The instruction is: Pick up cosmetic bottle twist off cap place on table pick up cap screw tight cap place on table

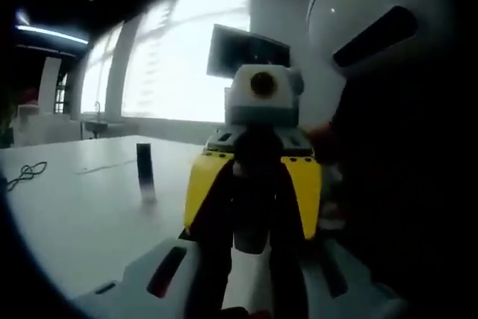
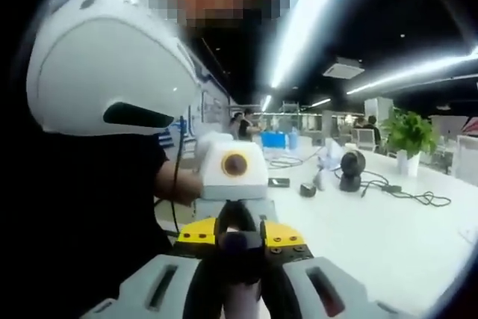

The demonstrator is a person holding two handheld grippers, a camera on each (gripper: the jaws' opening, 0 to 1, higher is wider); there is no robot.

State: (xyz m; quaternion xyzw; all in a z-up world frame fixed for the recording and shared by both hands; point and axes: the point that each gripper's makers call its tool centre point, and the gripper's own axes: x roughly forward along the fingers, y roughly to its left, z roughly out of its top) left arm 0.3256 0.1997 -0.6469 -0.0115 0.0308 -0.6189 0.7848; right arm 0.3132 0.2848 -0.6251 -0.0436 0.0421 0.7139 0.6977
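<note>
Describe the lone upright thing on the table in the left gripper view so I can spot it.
Start from the white table under the bright windows. Left of the yellow-jawed right gripper stands a slim dark cylinder, upright and alone; the black cable lies flat.

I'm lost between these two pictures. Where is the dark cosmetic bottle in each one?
Left gripper view: the cosmetic bottle sits low at centre, between the dark fingers.
Right gripper view: the bottle is low at centre again, where the fingers meet.
Shared landmark: the white table, left of the bottle in one view, right in the other.
</note>
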